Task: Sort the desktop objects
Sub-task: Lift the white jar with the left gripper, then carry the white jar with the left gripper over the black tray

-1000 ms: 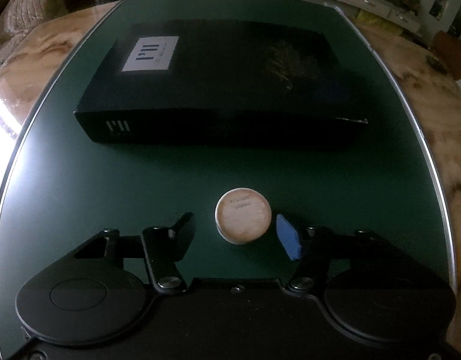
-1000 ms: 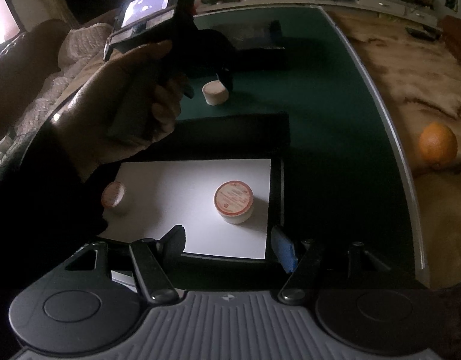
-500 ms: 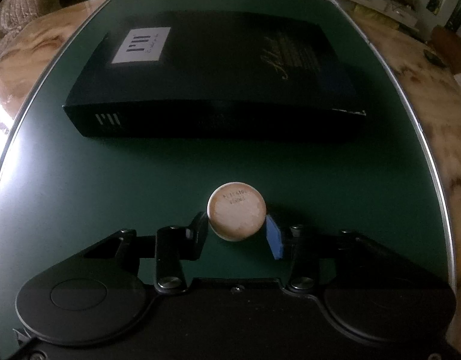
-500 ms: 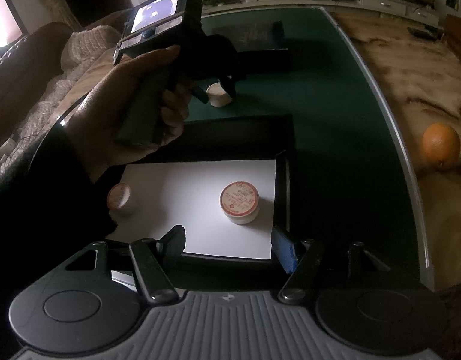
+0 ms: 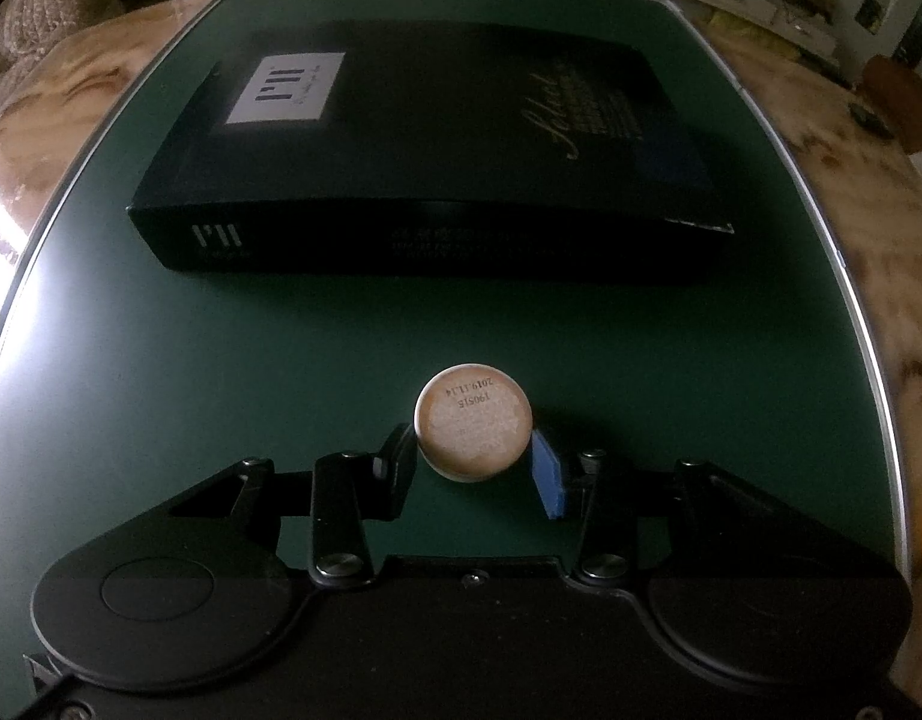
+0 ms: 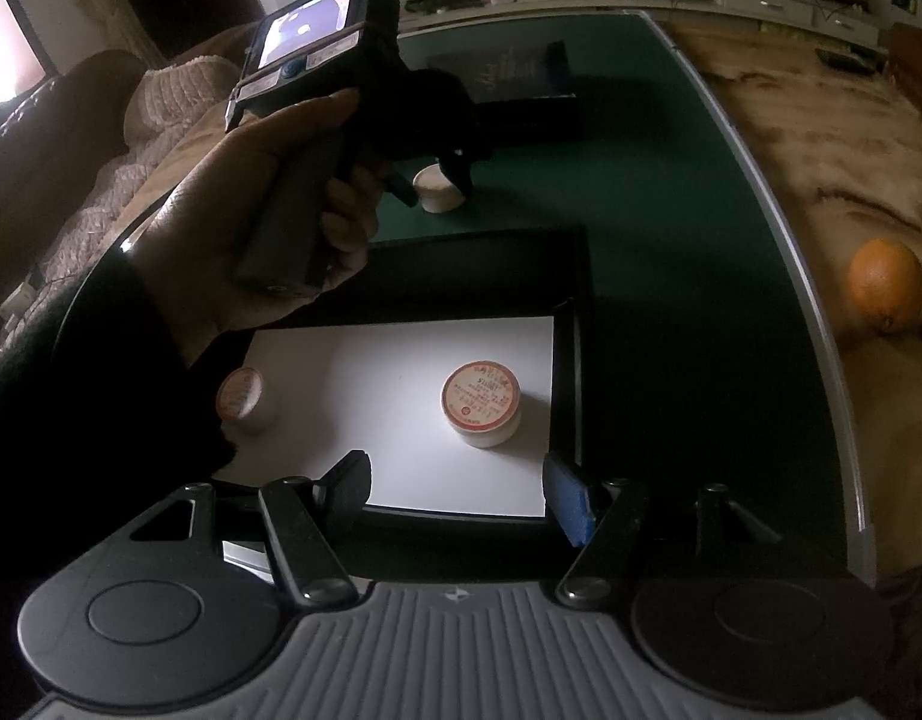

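- Right gripper (image 6: 458, 495) nearest, fingers spread wide, grasping nothing, hovering over near edge of the black tray (image 6: 572, 324) with white floor.
- Two round tins in tray: one (image 6: 481, 403) right of centre, upright, red-print lid up; another (image 6: 243, 399) at left edge, lid tipped toward camera, partly shadowed by the sleeve.
- Left hand (image 6: 269, 228) holds left gripper (image 5: 473, 465) beyond tray.
- Left gripper clenched on small round tin (image 5: 473, 429); both pads appear to touch its sides. Tin upright on green mat (image 5: 221, 360), axis vertical, no long axis, date-stamped face up.
- Farther: black box (image 5: 425, 162), long axis left-right, label top-left.
- Orange (image 6: 887, 285) on marble table (image 6: 821, 138), right of mat.
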The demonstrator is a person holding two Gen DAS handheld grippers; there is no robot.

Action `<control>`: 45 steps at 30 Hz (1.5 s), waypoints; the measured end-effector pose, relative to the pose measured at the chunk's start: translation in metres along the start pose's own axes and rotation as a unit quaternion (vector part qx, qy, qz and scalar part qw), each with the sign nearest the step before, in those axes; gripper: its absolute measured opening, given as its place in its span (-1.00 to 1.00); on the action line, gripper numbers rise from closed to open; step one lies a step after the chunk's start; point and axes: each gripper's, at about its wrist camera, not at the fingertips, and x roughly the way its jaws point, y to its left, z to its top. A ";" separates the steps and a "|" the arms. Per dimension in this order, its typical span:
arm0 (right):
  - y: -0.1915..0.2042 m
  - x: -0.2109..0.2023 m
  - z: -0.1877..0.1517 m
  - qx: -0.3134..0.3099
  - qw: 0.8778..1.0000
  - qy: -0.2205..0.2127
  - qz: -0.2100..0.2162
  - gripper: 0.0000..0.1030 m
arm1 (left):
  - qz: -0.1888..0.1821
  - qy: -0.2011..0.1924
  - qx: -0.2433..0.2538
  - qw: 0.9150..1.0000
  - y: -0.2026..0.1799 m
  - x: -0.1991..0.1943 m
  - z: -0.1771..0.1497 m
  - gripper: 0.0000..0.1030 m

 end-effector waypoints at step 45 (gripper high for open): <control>0.005 -0.023 -0.005 0.016 0.999 -0.033 -0.005 0.29 | 0.021 -0.012 0.011 1.000 0.026 -0.146 -0.068 -0.22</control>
